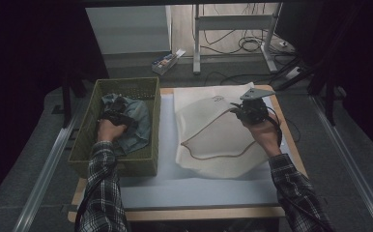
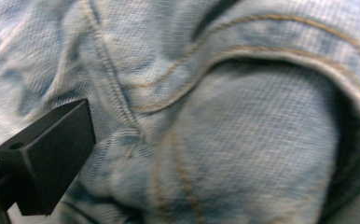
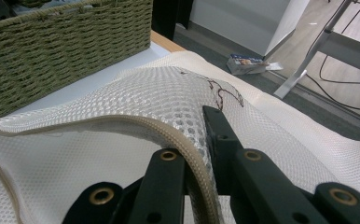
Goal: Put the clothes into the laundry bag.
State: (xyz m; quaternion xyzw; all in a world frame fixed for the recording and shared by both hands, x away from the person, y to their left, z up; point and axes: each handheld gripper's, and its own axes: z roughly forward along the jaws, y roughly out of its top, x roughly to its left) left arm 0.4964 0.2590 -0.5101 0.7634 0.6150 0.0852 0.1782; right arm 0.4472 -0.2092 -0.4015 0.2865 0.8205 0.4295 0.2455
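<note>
Denim garment (image 1: 135, 123) lies bunched inside a green woven basket (image 1: 93, 96) at the left of the bench (image 1: 199, 212), where the left gripper (image 1: 113, 116) presses down into the cloth. In the left gripper view one black jaw stands against the faded blue fabric (image 2: 243, 140) with its tan stitching; the other jaw is out of sight, so whether the jaws are open or closed cannot be told. To the right, a white mesh laundry bag (image 1: 213, 140) lies flat on a pale mat (image 1: 194, 193) that covers the bench top. The right gripper (image 1: 250, 111) has its jaws closed on the bag's beige zippered edge (image 3: 187, 154), lifting the upper layer so the mouth gapes toward the basket. The basket's tall right wall stands between the garment and the bag's opening. A narrow strip of bare mat separates basket and bag; a wider strip runs along the near edge of the bench, between the person's plaid sleeves. The bag's far end reaches the far edge of the bench. Small dark marks sit near the bag's far end (image 3: 225, 95), too small to read. On the floor beyond lie a small printed box (image 1: 165, 62), its lettering illegible, a grey metal frame leg (image 1: 196, 43) and loose cables (image 1: 250, 43).
</note>
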